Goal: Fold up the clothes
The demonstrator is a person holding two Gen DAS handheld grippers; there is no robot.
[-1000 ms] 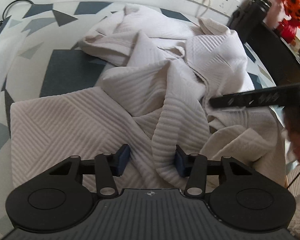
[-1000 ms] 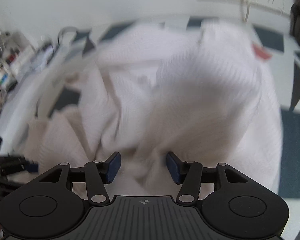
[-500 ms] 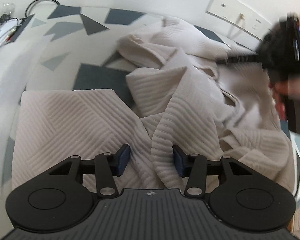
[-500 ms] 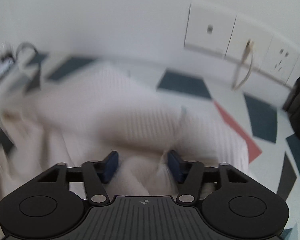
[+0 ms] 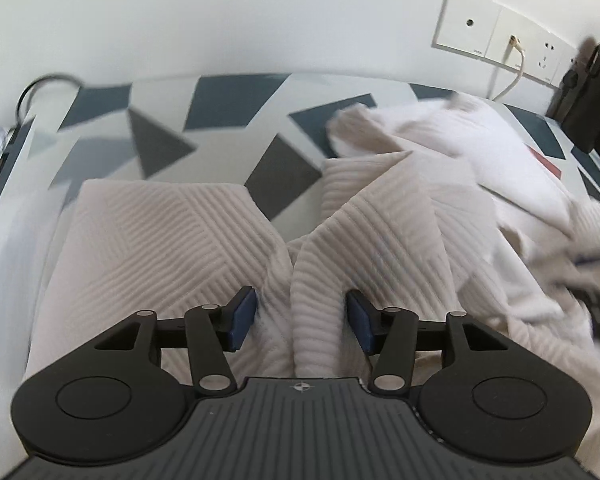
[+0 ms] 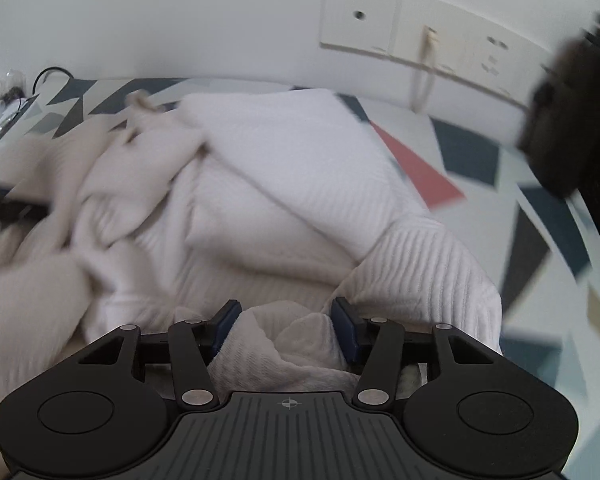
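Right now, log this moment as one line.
left gripper: open, straddling garment ridge | right gripper: open, bunched cloth between jaws | garment: crumpled, unfolded

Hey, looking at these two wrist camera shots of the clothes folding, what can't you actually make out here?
- Left wrist view: the right gripper at the right edge is a motion-blurred dark streak; its jaws are unreadable.
- Right wrist view: the garment blurs on its left half, hiding the fold lines.
- Right wrist view: the dark object at upper right is smeared and cut off.
- Both views: the garment's near edge lies under the gripper bodies.
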